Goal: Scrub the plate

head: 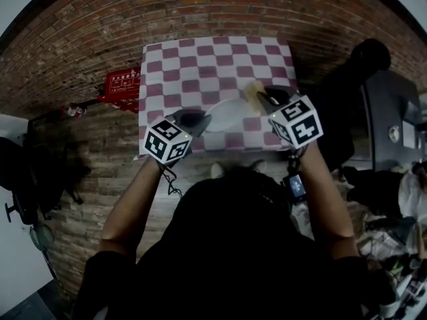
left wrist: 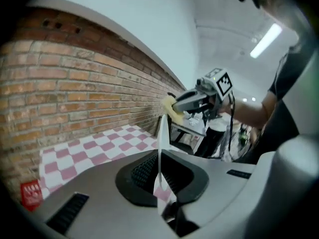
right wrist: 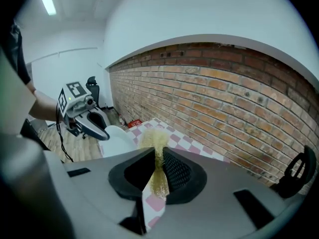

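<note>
The counter (head: 200, 59) stands before you, with the brick wall (head: 267, 5) behind it. Over the counter's near edge your left gripper (head: 199, 121) is on the left and your right gripper (head: 264, 97) on the right, with the plate (head: 230, 114) between them. The left gripper's fingers (left wrist: 142, 171) pinch the plate's left rim. The scrub pad (head: 253, 90) sits between the right gripper's fingers (right wrist: 177, 171), just beside the plate's far right rim; whether they touch can't be told. A box (head: 123, 85) lies left of the counter, by the wall.
</note>
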A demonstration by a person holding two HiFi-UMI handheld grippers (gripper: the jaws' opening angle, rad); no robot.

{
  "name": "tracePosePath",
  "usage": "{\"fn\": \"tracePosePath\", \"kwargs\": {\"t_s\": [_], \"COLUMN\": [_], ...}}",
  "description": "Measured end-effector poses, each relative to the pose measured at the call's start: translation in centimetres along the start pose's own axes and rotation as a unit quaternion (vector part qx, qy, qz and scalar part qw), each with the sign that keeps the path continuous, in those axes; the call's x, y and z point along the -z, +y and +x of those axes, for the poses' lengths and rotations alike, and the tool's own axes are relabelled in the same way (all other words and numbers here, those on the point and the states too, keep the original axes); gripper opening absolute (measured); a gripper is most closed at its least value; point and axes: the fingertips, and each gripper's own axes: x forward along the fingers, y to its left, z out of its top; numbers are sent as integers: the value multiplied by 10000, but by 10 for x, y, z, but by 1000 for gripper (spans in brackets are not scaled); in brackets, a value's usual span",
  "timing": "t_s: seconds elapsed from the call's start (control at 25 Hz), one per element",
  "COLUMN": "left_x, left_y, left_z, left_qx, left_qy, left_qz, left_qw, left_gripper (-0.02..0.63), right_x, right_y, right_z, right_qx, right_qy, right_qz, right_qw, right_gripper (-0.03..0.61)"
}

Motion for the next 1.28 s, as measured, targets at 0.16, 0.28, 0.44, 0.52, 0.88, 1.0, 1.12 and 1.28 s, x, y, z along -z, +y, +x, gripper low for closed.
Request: {"fn": "tracePosePath", "kwargs": {"t_s": [0.16, 0.28, 0.44, 0.52, 0.88, 1.0, 1.12, 1.28], "left_x": [-10, -21, -46, -58, -93, -98, -97, -98], "left_y": [10, 15, 18, 18, -1, -3, -3, -4], "left_z": [1, 1, 0, -1, -9, -15, -21, -36], "left_qx": [-666, -1048, -1566, -1785, -2319, -2412, -2399, -2406], "left_qy": [372, 464, 452, 434, 186, 32, -64, -207], "left_qz": [1519, 2285, 3450, 3993, 6022, 6286, 6380, 6397], "left_qw": [9855, 9668, 9243, 8982, 7637, 7393, 7316, 7297], "left_gripper": [18, 18, 18, 18, 18, 18, 18, 20], "right_x": [-25, -41, -61, -74, -110, -103, -90, -74], "right_y": [17, 29, 38, 44, 71, 70, 65, 46], "right_z": [-7, -11, -12, -12, -2, 0, 0, -7], "right_qx": [-325, -555, -747, -858, -1301, -1354, -1442, -1332], "right_qy": [-246, -380, -467, -507, -479, -303, -122, 27], "right_qz": [60, 67, -20, -59, -94, -56, 38, 113], "right_qw": [9992, 9977, 9961, 9950, 9903, 9903, 9895, 9910], "right_gripper": [51, 51, 51, 51, 51, 51, 51, 51]}}
